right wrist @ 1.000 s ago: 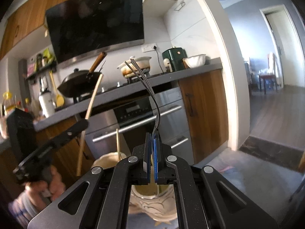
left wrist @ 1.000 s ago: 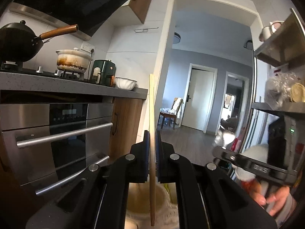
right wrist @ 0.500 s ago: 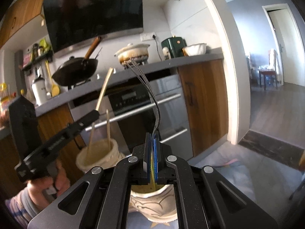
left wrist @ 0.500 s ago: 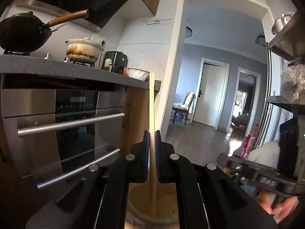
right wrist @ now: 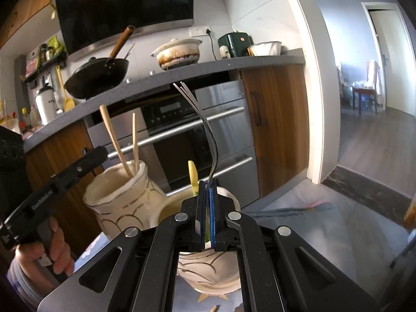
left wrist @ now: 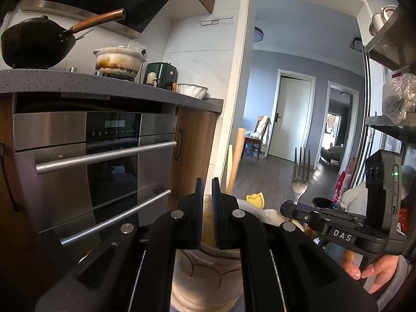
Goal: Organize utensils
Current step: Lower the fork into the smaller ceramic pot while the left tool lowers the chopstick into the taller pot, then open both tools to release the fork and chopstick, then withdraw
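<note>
Steel fork (right wrist: 208,140) handle hidden between right gripper (right wrist: 207,202) fingers

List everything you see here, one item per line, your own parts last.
jars: two, cream with gold lines, side by side below the grippers
chopsticks: two, pale wood, standing in the farther jar
fork: one, silver, tines up, over the nearer jar
yellow utensil: one, in the nearer jar
wok: one, black, on the stove
clay pot: one, white, stained, on the stove
oven: one, steel, under the counter
left gripper: black, empty
right gripper: black, clamping the fork
</note>
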`<action>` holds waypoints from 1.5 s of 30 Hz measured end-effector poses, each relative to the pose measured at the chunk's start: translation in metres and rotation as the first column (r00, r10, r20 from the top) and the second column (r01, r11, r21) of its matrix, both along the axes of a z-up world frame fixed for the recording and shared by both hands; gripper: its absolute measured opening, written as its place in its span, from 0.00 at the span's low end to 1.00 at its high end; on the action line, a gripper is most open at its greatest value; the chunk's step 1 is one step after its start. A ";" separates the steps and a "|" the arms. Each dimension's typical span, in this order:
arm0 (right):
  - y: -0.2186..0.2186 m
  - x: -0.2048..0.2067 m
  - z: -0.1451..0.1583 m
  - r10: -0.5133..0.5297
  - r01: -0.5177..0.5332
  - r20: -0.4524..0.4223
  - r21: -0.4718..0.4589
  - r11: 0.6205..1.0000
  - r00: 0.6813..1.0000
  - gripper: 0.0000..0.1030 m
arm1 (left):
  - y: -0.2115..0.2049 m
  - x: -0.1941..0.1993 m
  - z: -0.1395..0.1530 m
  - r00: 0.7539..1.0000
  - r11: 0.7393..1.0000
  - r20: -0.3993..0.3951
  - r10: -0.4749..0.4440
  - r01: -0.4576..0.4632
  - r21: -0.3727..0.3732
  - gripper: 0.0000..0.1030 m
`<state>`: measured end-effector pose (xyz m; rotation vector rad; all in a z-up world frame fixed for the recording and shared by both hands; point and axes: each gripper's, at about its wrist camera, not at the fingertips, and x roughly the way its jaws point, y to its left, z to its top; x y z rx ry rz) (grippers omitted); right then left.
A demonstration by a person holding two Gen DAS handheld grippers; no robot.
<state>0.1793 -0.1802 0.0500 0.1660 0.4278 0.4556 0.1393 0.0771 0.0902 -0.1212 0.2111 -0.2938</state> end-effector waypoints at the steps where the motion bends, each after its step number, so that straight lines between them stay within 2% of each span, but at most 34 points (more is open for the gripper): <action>1: 0.000 0.001 -0.001 -0.006 0.006 -0.006 -0.004 1.000 1.000 0.03 | 0.000 -0.001 0.001 1.000 1.000 0.002 0.003 -0.003 0.002 0.08; 2: 0.000 0.002 -0.002 -0.009 0.009 -0.009 -0.007 1.000 1.000 0.03 | 0.001 -0.003 0.001 1.000 1.000 0.004 0.007 -0.007 0.005 0.09; 5: -0.001 0.004 -0.004 -0.016 0.015 -0.017 -0.012 1.000 1.000 0.03 | 0.002 -0.006 0.002 1.000 1.000 0.006 0.007 -0.007 -0.003 0.25; 10: -0.003 0.002 0.000 -0.033 0.033 0.000 -0.008 0.999 0.999 0.08 | 0.004 -0.009 0.003 1.000 1.000 0.007 0.024 -0.024 0.007 0.26; 15: -0.009 0.000 0.001 -0.045 0.045 -0.005 0.004 0.999 0.999 0.19 | 0.007 -0.014 0.003 0.999 0.999 -0.002 0.042 -0.042 0.005 0.32; 19: -0.016 -0.013 0.010 -0.064 0.064 0.025 0.005 0.998 0.998 0.35 | 0.012 -0.023 0.007 0.998 0.998 0.004 0.065 -0.065 0.000 0.41; 21: -0.021 -0.021 0.013 -0.079 0.079 0.035 0.006 0.997 0.996 0.47 | 0.016 -0.030 0.010 0.997 0.997 0.006 0.077 -0.077 -0.009 0.50; 23: -0.029 -0.029 0.016 -0.085 0.084 0.034 0.011 0.996 0.996 0.59 | 0.017 -0.038 0.011 0.997 0.997 0.004 0.081 -0.081 -0.005 0.55; 24: -0.032 -0.031 0.016 -0.087 0.087 0.033 0.015 0.996 0.996 0.62 | 0.016 -0.043 0.012 0.996 0.996 0.006 0.087 -0.087 0.003 0.59; 25: -0.038 -0.036 0.018 -0.091 0.091 0.035 0.027 0.996 0.995 0.71 | 0.016 -0.049 0.012 0.995 0.995 0.011 0.096 -0.096 0.015 0.63; 26: -0.042 -0.040 0.020 -0.094 0.092 0.037 0.038 0.995 0.995 0.79 | 0.016 -0.053 0.012 0.995 0.995 0.015 0.101 -0.102 0.023 0.70; 29: -0.052 -0.051 0.022 -0.106 0.103 0.040 0.066 0.992 0.994 0.89 | 0.015 -0.068 0.014 0.993 0.992 0.026 0.116 -0.117 0.043 0.83; 30: -0.055 -0.055 0.022 -0.109 0.106 0.040 0.071 0.992 0.993 0.90 | 0.014 -0.073 0.014 0.992 0.991 0.028 0.123 -0.125 0.051 0.89; 32: -0.060 -0.061 0.021 -0.110 0.107 0.034 0.079 0.991 0.993 0.92 | 0.013 -0.082 0.015 0.991 0.990 0.033 0.130 -0.132 0.054 0.94; 38: -0.077 -0.074 0.008 -0.141 0.141 -0.010 0.077 0.987 0.990 0.93 | 0.008 -0.107 0.009 0.993 0.991 0.004 0.120 -0.120 0.062 0.95; 45: -0.103 -0.081 -0.013 -0.186 0.193 -0.081 0.076 0.978 0.979 0.93 | -0.003 -0.117 -0.007 0.993 0.991 -0.064 0.101 -0.095 0.091 0.95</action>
